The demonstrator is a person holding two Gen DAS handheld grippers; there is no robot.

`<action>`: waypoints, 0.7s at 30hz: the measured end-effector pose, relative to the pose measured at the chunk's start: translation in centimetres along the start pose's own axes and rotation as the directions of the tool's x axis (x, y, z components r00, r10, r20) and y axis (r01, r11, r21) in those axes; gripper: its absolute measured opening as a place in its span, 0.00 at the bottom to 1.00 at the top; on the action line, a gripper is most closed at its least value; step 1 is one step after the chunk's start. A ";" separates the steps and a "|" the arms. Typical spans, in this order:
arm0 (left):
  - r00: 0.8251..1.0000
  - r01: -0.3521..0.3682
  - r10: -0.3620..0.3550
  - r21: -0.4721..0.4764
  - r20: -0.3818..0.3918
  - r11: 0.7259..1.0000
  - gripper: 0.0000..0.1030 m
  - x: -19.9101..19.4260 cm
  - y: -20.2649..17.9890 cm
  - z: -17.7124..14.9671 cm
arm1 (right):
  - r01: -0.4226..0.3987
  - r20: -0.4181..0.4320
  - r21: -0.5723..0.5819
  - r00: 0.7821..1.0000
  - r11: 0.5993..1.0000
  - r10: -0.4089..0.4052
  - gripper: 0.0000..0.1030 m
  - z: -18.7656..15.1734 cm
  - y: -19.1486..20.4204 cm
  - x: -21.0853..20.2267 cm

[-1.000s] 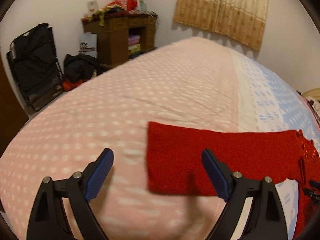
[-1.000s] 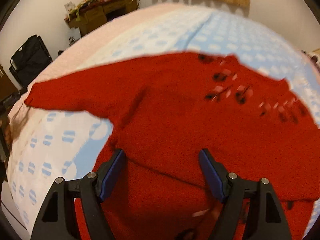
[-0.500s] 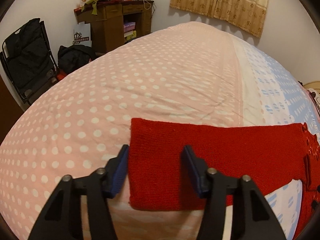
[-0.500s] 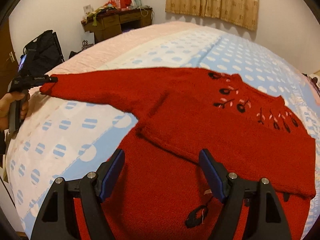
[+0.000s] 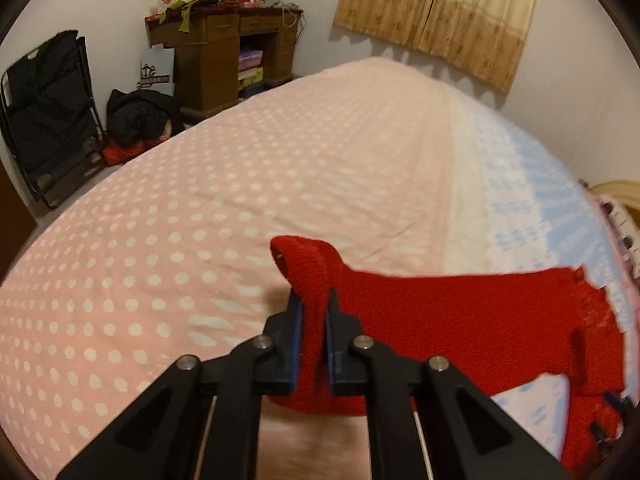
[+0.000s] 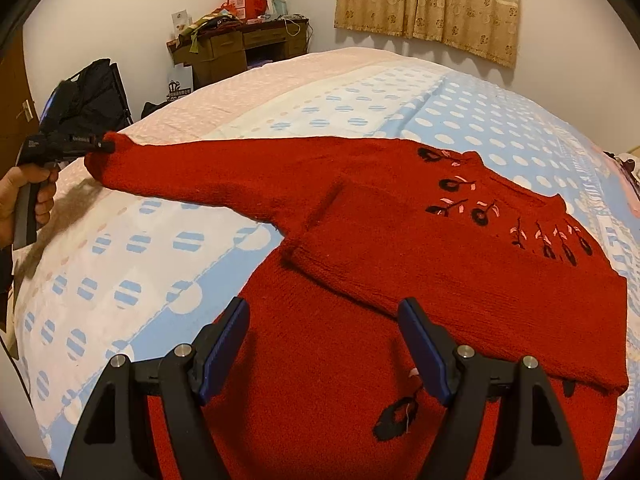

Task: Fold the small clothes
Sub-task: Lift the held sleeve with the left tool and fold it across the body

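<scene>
A red knit sweater (image 6: 420, 264) with black and pink flower embroidery lies on the bed, its right sleeve folded across the chest. Its left sleeve (image 6: 224, 172) stretches out to the left. My left gripper (image 5: 314, 316) is shut on the cuff of that sleeve (image 5: 308, 276) and holds it lifted a little above the pink sheet; it also shows in the right wrist view (image 6: 96, 146) at the sleeve end. My right gripper (image 6: 324, 340) is open and empty above the sweater's lower body.
The bed has a pink dotted sheet (image 5: 200, 220) on the left and a blue dotted sheet (image 6: 120, 280) under the sweater. A wooden desk (image 5: 224, 56) with clutter, a black folding chair (image 5: 44, 112) and a dark bag (image 5: 136, 116) stand beyond the bed's left side.
My left gripper closed on the sleeve cuff and raised it off the sheet, bunching the end. My right gripper stayed open while pulling back above the sweater.
</scene>
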State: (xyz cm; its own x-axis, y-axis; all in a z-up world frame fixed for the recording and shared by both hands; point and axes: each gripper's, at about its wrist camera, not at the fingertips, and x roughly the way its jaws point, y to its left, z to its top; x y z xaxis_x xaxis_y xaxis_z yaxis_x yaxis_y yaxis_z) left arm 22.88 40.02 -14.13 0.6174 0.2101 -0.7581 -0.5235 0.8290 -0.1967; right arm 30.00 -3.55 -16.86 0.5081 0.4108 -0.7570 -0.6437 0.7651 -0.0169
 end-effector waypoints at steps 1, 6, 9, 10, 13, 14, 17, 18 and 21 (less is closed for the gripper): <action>1.000 0.028 -0.028 -0.007 0.004 1.000 0.10 -0.4 -0.3 0.2 | 0.000 0.000 -0.002 1.000 1.000 0.000 0.75 0.0 0.1 -0.2; 0.996 0.084 -0.085 0.014 0.033 0.996 0.10 -1.8 -2.5 0.5 | -0.004 0.011 -0.008 1.000 1.000 0.004 0.75 -0.1 0.4 -1.5; 0.992 0.118 -0.119 0.025 0.038 0.993 0.09 -2.3 -3.9 0.7 | -0.005 0.020 -0.014 1.000 1.000 0.005 0.75 -0.2 0.7 -2.5; 0.990 0.136 -0.136 0.024 0.040 0.990 0.09 -2.6 -4.4 0.7 | -0.005 0.023 -0.015 1.000 1.000 0.005 0.75 -0.2 0.7 -2.8; 0.979 0.192 -0.194 0.035 0.056 0.981 0.09 -3.9 -6.3 0.9 | -0.015 0.028 -0.016 0.999 1.000 0.016 0.75 -0.5 0.6 -4.1; 0.976 0.206 -0.208 0.042 0.059 0.978 0.09 -4.2 -6.9 1.0 | -0.016 0.030 -0.016 0.999 1.000 0.016 0.75 -0.6 0.5 -4.4; 0.964 0.251 -0.255 0.060 0.073 0.966 0.09 -5.4 -9.1 1.1 | 0.006 0.032 -0.020 0.999 1.000 -0.005 0.75 -1.0 0.2 -5.2; 0.960 0.264 -0.268 0.064 0.075 0.963 0.09 -5.8 -9.7 1.1 | 0.012 0.031 -0.019 0.999 1.000 -0.012 0.75 -1.2 0.0 -5.4; 0.945 0.312 -0.317 0.077 0.077 0.947 0.09 -6.5 -11.6 1.3 | 0.017 0.027 -0.004 0.999 1.000 -0.017 0.75 -1.7 -0.7 -5.9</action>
State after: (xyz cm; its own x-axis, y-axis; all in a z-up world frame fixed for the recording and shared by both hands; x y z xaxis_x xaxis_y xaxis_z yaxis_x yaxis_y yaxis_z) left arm 25.68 29.75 -6.06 0.7951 -0.0246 -0.6060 -0.2581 0.8905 -0.3747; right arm 26.50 -7.35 -13.54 0.5341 0.4113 -0.7386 -0.6376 0.7697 -0.0324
